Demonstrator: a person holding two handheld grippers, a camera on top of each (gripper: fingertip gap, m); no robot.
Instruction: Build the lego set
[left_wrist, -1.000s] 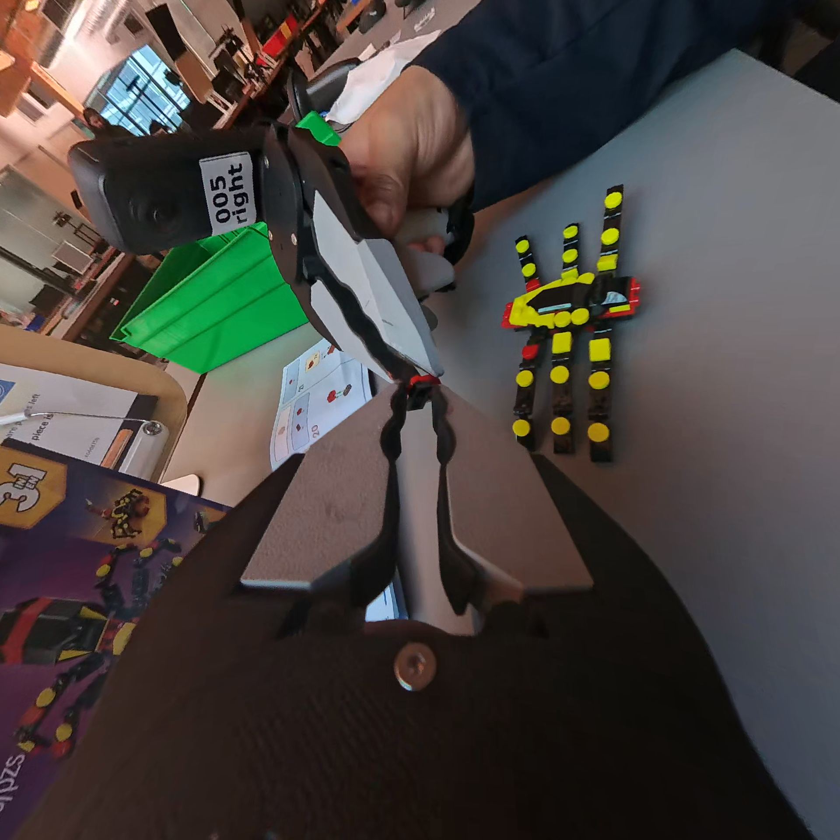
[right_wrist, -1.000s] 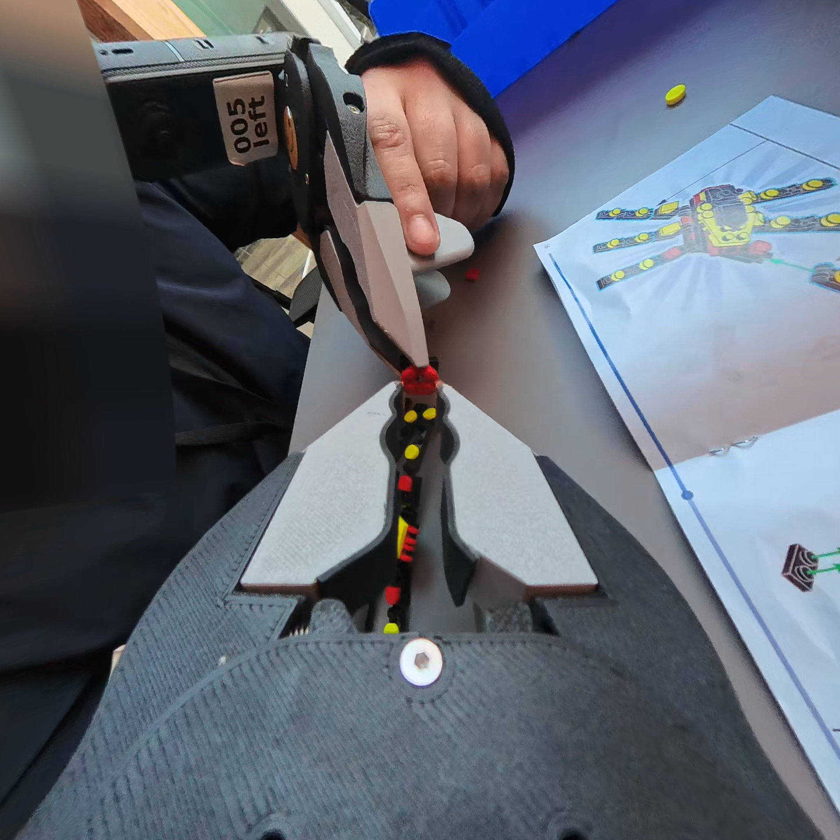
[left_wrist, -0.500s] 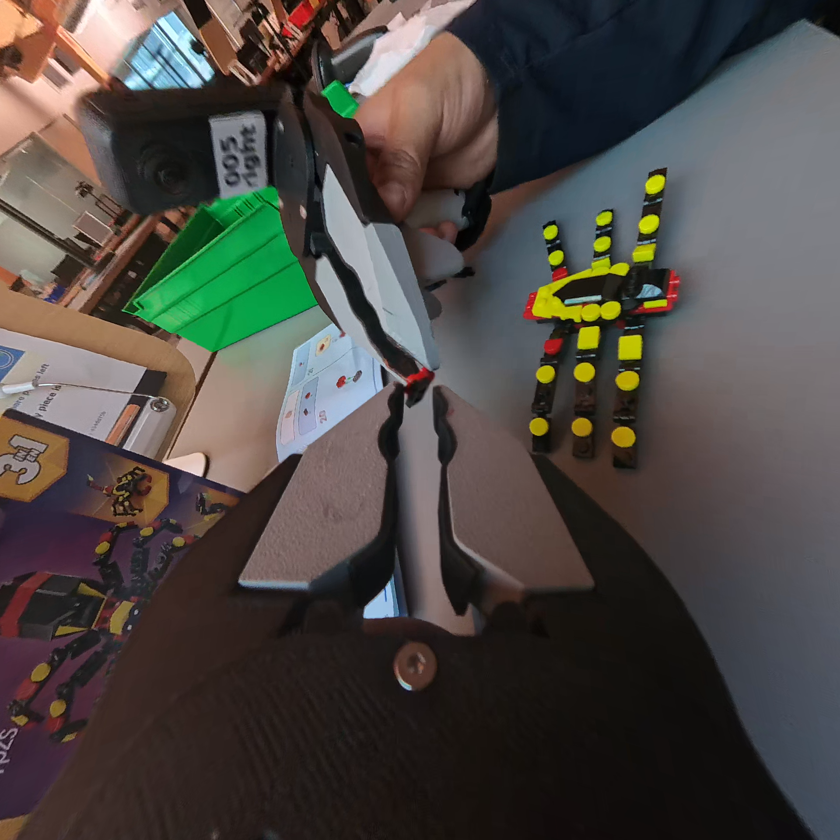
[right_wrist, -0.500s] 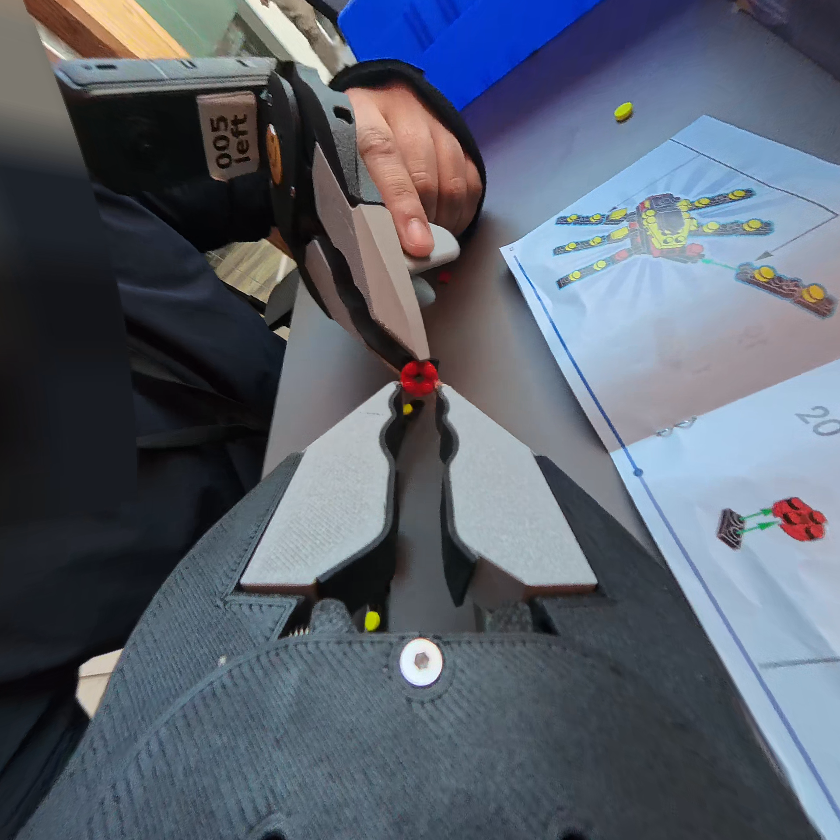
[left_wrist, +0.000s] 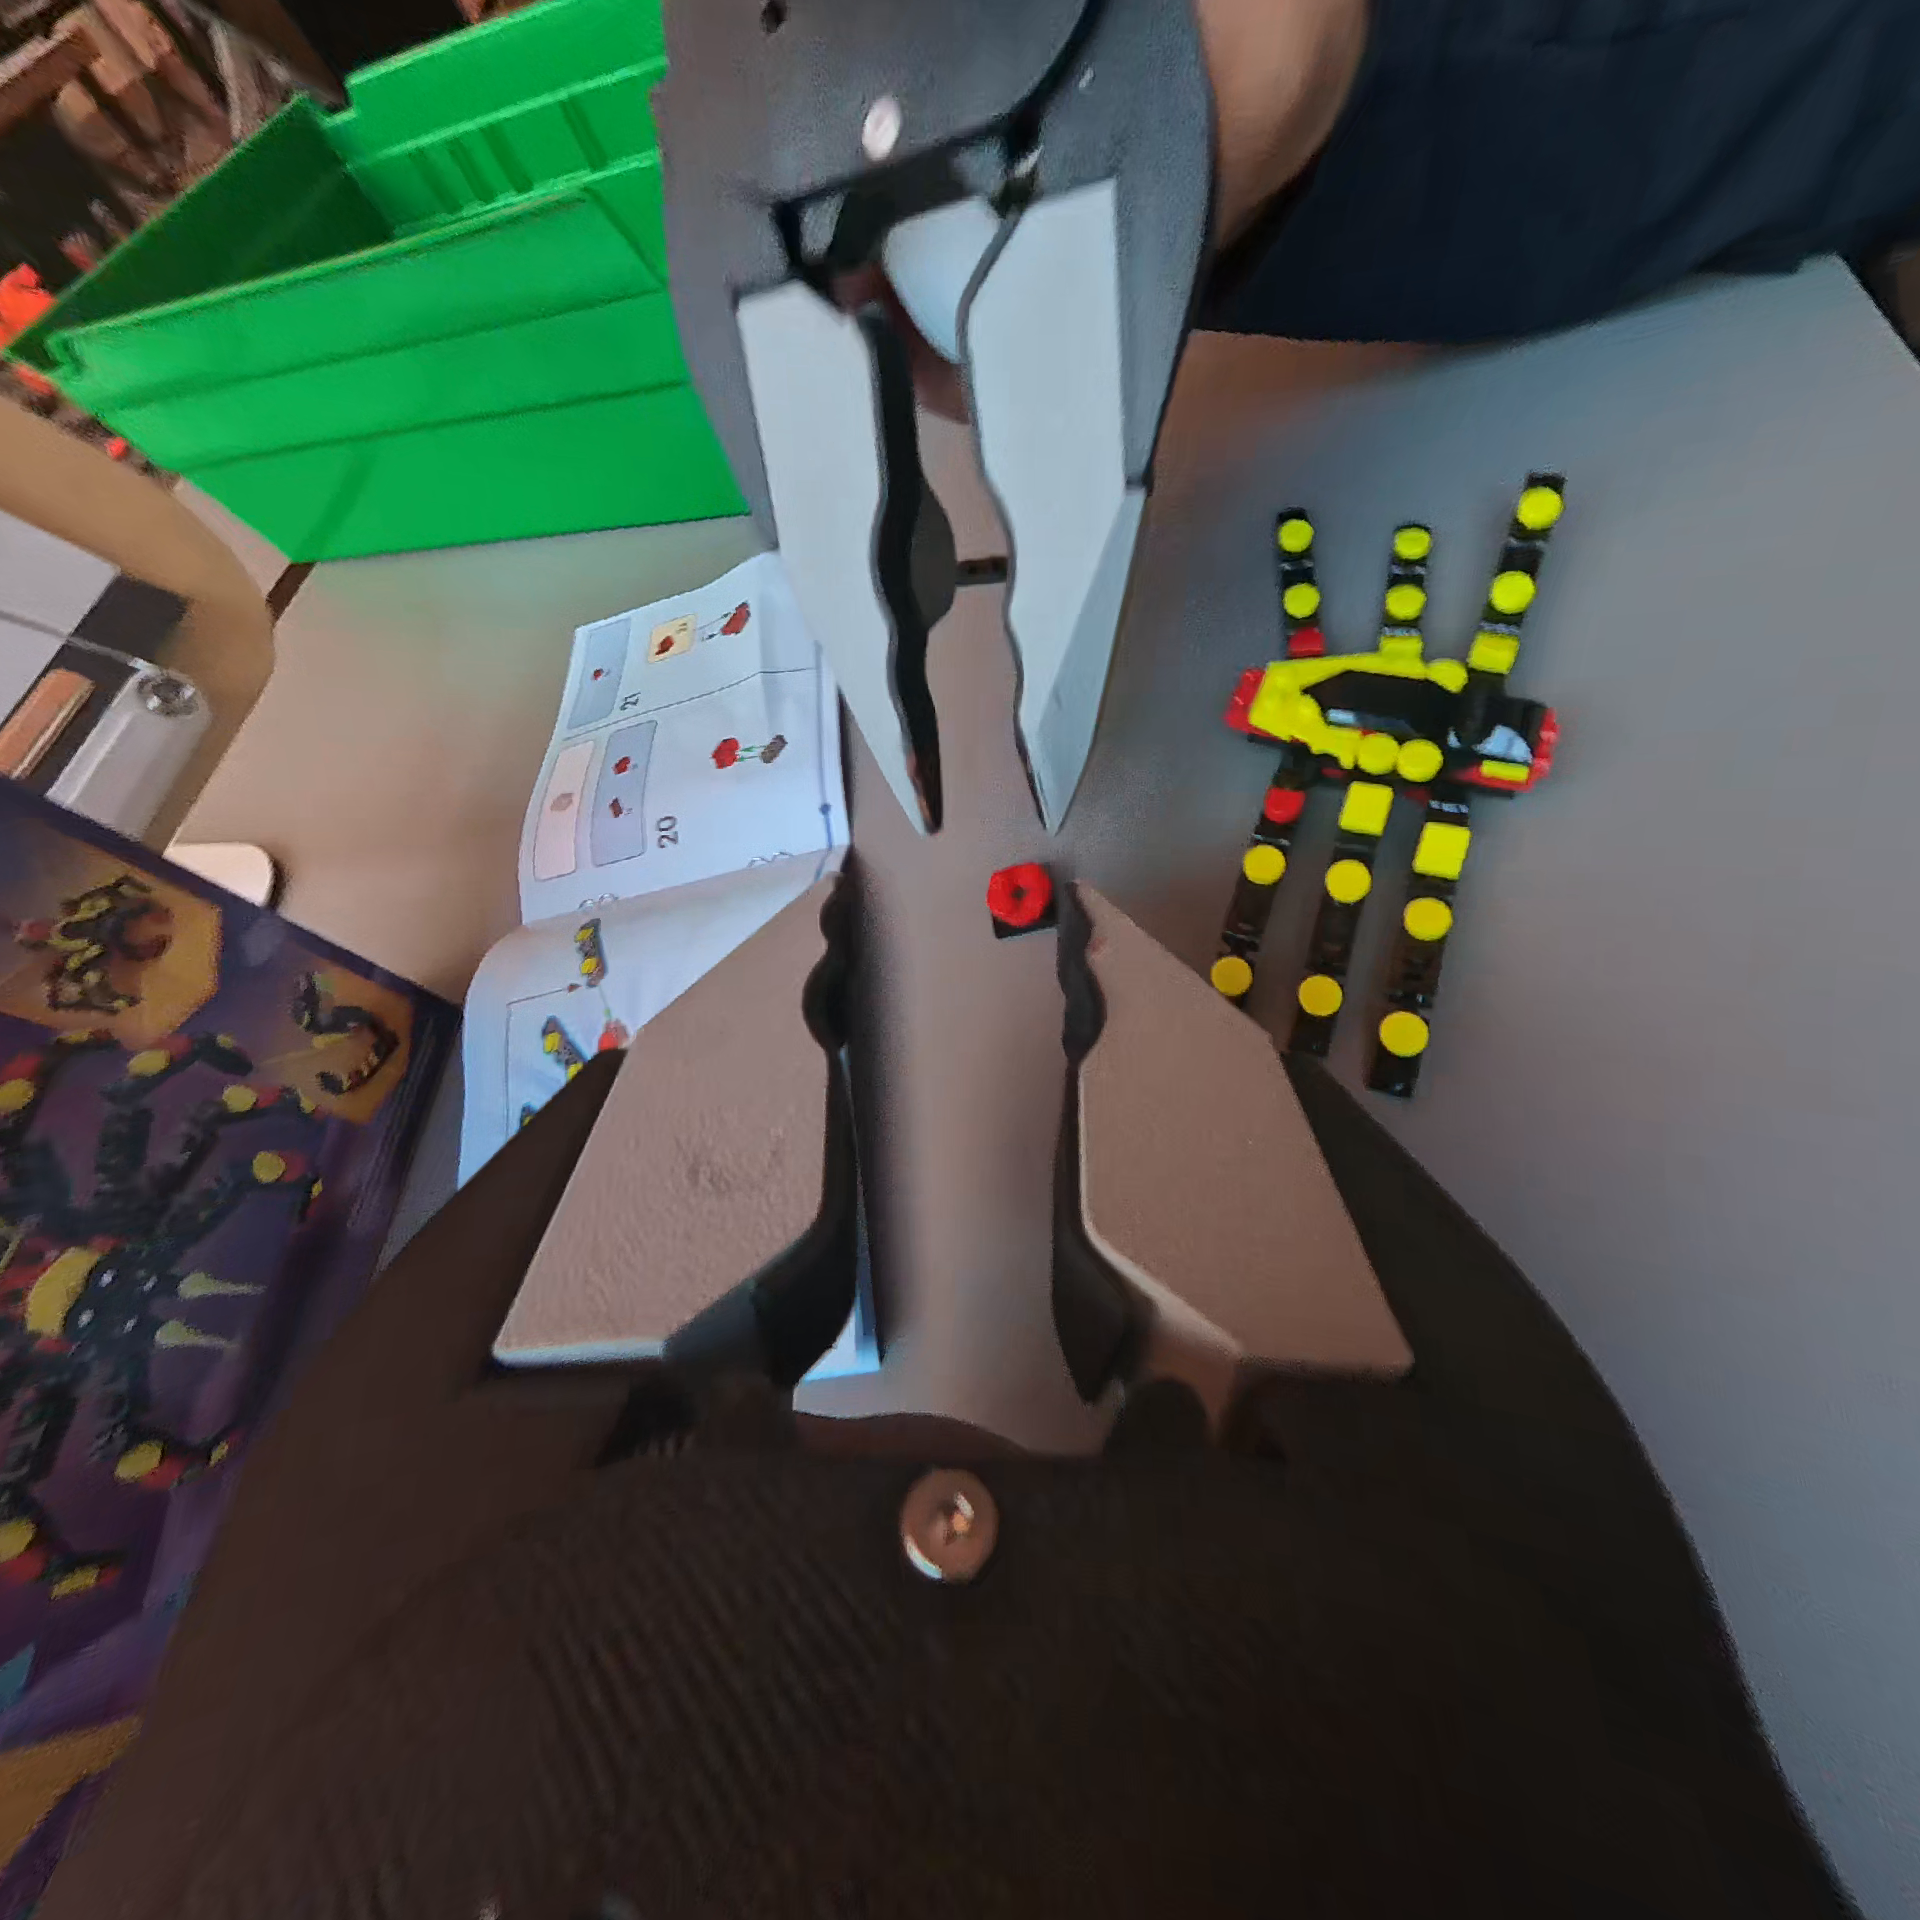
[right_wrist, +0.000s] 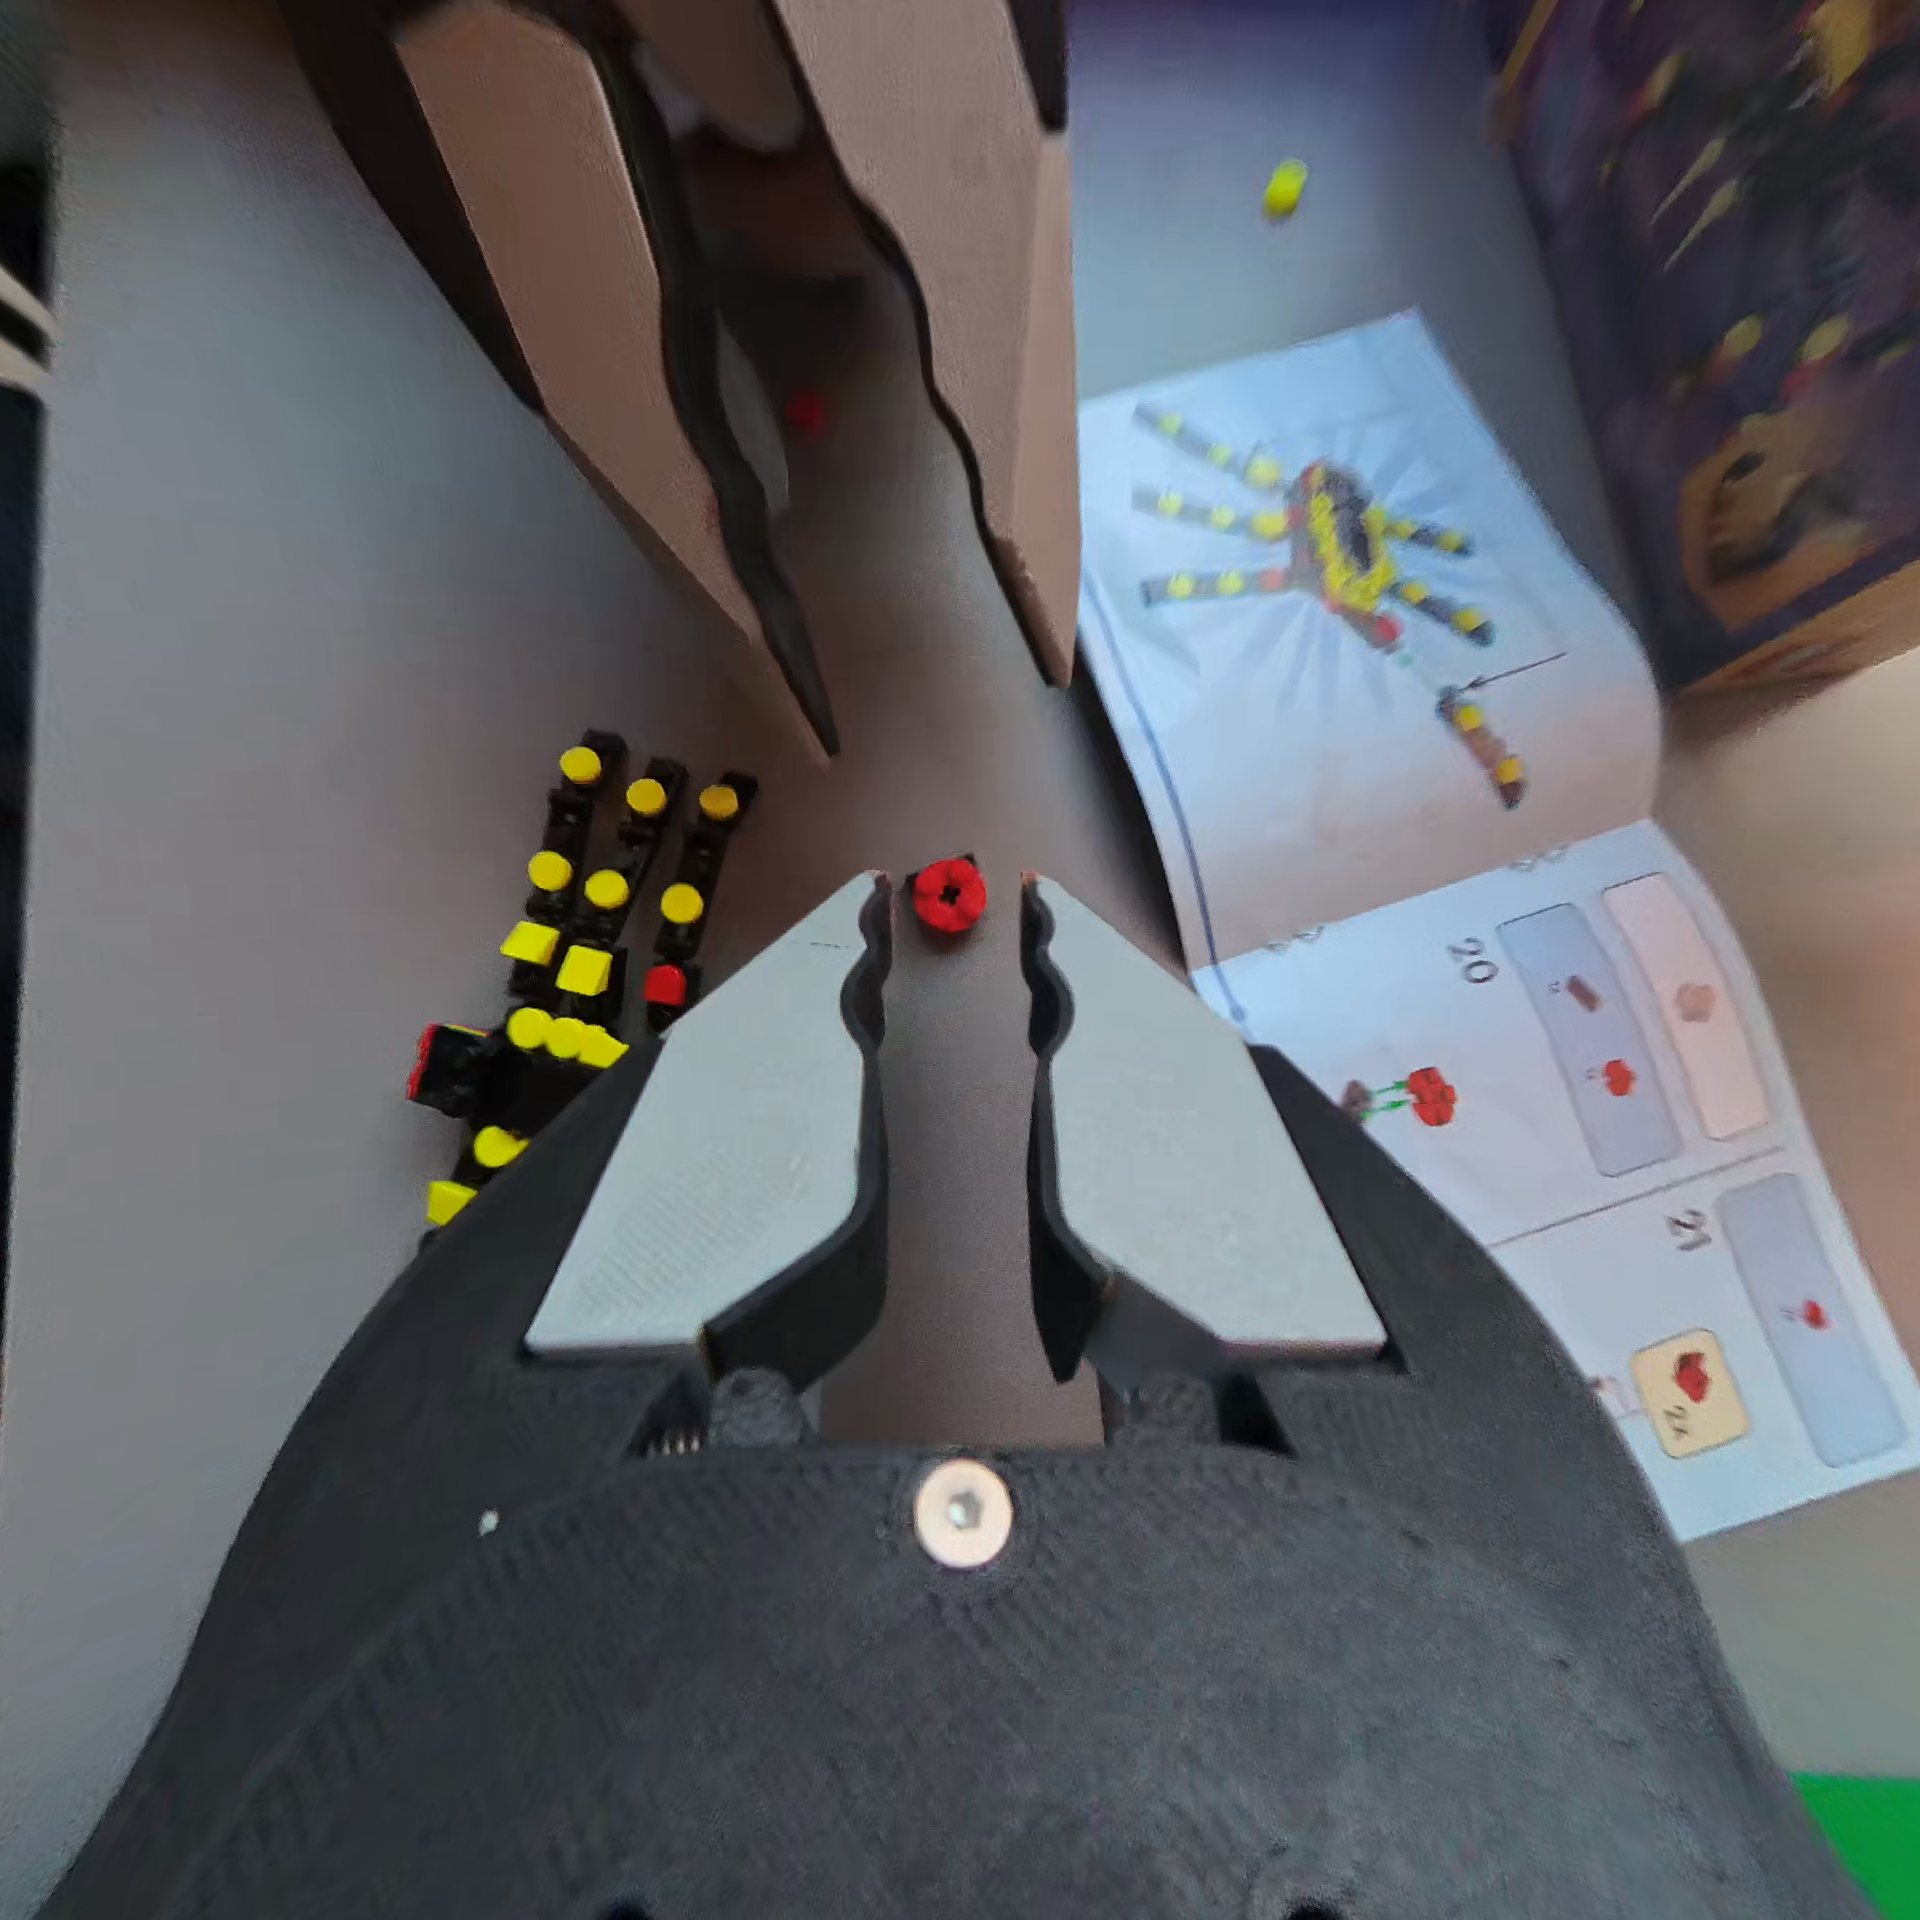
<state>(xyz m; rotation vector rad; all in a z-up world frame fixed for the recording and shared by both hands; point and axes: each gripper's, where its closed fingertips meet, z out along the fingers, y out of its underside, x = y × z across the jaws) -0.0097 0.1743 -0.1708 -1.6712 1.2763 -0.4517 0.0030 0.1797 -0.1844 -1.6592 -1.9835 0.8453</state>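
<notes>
A small round red piece (left_wrist: 1016, 894) on a black base lies on the grey table, loose. My left gripper (left_wrist: 956, 891) is open, and the piece sits just inside its right fingertip. My right gripper (right_wrist: 951, 883) is open with the red piece (right_wrist: 948, 896) between its tips, not clamped. Each gripper points at the other: the right gripper (left_wrist: 987, 823) comes in from the top of the left wrist view, the left gripper (right_wrist: 935, 712) from the top of the right wrist view. The black, yellow and red spider model (left_wrist: 1392, 727) lies flat beside them; it also shows in the right wrist view (right_wrist: 582, 966).
The open instruction booklet (right_wrist: 1351, 727) lies by the grippers, with the purple set box (right_wrist: 1714, 312) beyond it. Green bins (left_wrist: 416, 312) stand at the table's far side. A loose yellow stud (right_wrist: 1285, 189) and a small red piece (right_wrist: 805, 410) lie on the table.
Both grippers were shut around the red piece, held in the air tip to tip. Now both have opened and tilted down, and the piece lies on the table between them.
</notes>
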